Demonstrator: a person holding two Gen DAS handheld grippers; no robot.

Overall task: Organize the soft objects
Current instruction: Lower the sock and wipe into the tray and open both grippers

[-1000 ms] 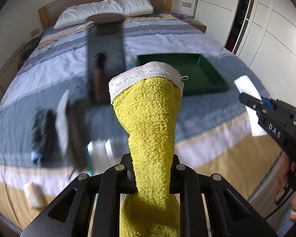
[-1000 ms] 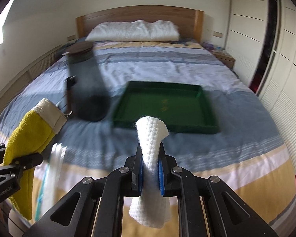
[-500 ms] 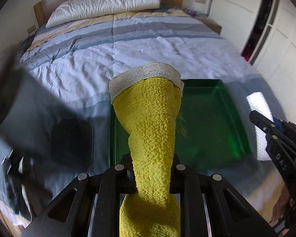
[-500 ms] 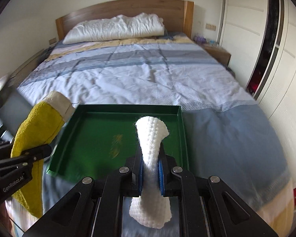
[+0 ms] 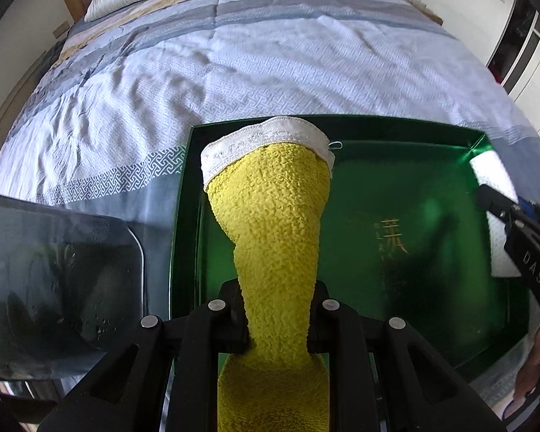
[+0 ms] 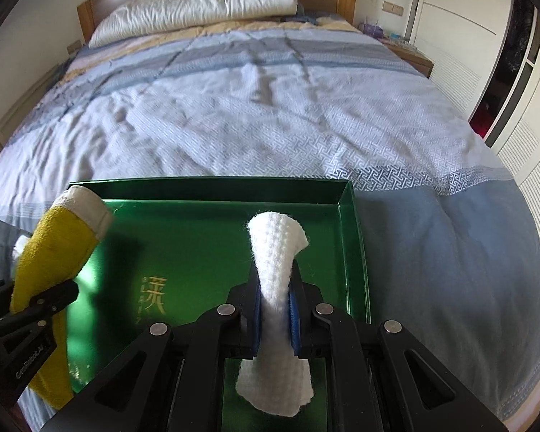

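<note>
My left gripper point(image 5: 277, 318) is shut on a yellow terry cloth with a white cuff point(image 5: 273, 223); it also shows in the right wrist view point(image 6: 57, 244). My right gripper point(image 6: 274, 318) is shut on a white knitted cloth point(image 6: 275, 248), seen at the right edge of the left wrist view point(image 5: 496, 194). Both cloths hang above a shallow green tray point(image 5: 414, 187) that lies on the bed, its far rim showing in the right wrist view point(image 6: 212, 185). The yellow cloth is over the tray's left part, the white cloth over its right part.
The tray lies on a striped blue and white bedspread point(image 6: 255, 115). A white pillow point(image 6: 198, 3) lies at the wooden headboard. A dark glossy container point(image 5: 54, 280) stands left of the tray. White wardrobe doors point(image 6: 486, 36) line the right side.
Both grippers have moved forward over the bed with their cloths. The green tray has come from farther off to directly beneath them. The dark container has slid to the left edge.
</note>
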